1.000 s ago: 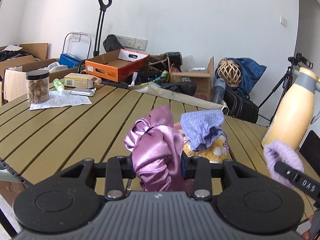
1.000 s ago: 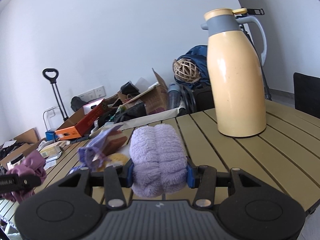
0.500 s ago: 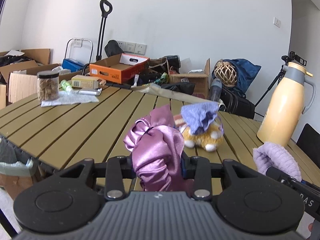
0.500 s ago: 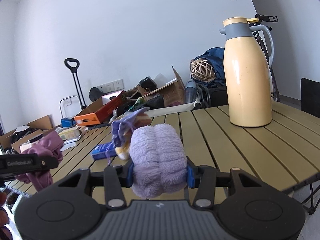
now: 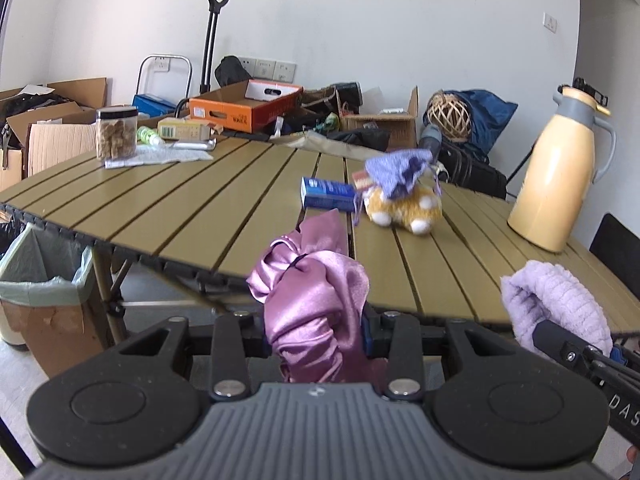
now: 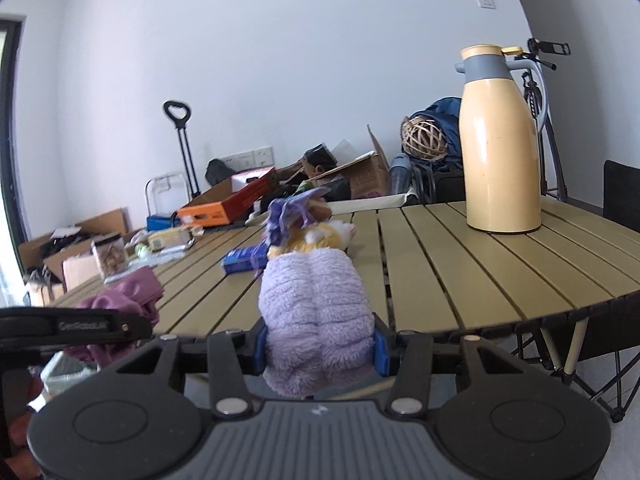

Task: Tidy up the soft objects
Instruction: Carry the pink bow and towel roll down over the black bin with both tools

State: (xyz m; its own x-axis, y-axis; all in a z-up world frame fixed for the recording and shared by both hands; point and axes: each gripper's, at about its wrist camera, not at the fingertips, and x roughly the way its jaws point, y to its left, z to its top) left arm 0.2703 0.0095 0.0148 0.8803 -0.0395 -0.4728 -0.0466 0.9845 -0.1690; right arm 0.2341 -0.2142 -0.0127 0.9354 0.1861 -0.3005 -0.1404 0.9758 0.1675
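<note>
Left gripper jaws clenched on satin scrunchie; right gripper jaws clenched on fleece roll. Plush toy lies ahead on counter, apparently still unsorted.

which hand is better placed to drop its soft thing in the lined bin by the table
Left, likely. Its tongs hold the pink satin cloth beside the lined bin; the right tongs grip the lilac fleece farther away.

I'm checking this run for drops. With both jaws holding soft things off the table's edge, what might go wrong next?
1. The pink satin cloth bulges loosely above the left gripper; slippery folds may slide out.
2. The fluffy lilac cloth in the right gripper is held past the table edge, so a slip would likely land on the floor.
</note>
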